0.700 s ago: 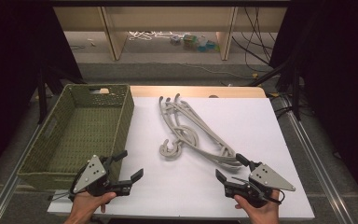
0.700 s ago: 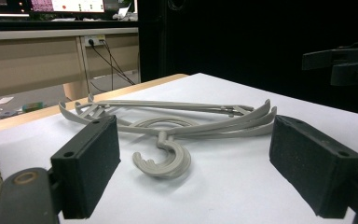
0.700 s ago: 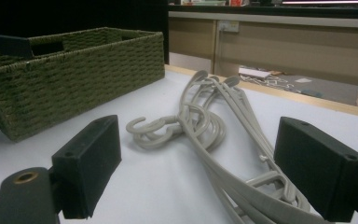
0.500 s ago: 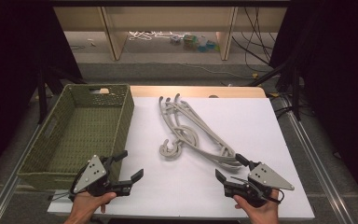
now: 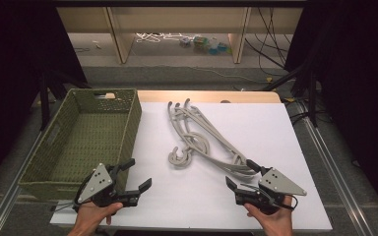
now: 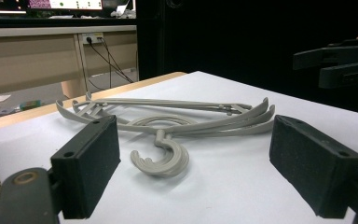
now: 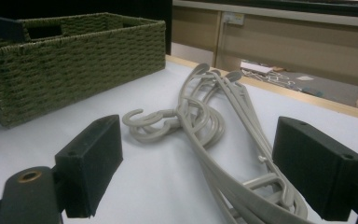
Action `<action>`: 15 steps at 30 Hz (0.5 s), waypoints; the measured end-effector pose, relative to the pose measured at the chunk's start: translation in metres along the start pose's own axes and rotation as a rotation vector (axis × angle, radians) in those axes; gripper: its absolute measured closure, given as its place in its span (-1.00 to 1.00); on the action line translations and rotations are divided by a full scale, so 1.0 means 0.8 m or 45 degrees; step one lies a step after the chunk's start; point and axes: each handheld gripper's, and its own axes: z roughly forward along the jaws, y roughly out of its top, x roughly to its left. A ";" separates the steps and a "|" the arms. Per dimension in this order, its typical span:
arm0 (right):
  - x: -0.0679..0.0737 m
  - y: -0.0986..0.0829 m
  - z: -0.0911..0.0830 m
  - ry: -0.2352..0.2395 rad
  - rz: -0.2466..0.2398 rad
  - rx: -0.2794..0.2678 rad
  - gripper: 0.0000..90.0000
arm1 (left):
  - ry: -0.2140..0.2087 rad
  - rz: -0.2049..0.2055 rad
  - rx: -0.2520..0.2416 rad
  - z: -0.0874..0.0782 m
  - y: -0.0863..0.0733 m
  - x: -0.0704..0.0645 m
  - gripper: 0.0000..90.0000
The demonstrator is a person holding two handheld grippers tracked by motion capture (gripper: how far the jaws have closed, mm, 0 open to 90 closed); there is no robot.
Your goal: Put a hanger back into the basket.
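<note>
While no writing reads anywhere, grey hangers heaped on white desk, green basket beside, left claw spread empty, right claw spread empty

Bright even light, perhaps slightly soft

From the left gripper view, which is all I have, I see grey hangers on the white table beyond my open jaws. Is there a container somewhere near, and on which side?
Observer: Yes. A green woven basket stands on the left part of the table, left of the hangers and apart from them.
Operator: Is anything inside it?
Observer: No. The high view shows its floor bare.
Operator: And how does the right gripper stand?
Observer: The right gripper has its jaws open at the table's near right, and in its own view the near ends of the hangers reach in between them.
</note>
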 end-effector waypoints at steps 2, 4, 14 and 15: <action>0.002 0.007 0.011 0.021 -0.054 0.046 -0.59 | -0.001 -0.001 0.001 0.000 0.000 0.000 -0.65; 0.001 0.009 0.014 0.025 -0.095 0.039 -0.57 | -0.001 -0.001 0.002 0.001 0.000 0.000 -0.65; -0.007 0.026 0.078 0.145 -0.203 0.302 -0.40 | 0.003 -0.033 -0.009 0.001 -0.001 -0.001 -0.65; -0.009 0.026 0.085 0.156 -0.206 0.350 -0.37 | 0.003 -0.031 -0.007 0.001 0.000 -0.001 -0.65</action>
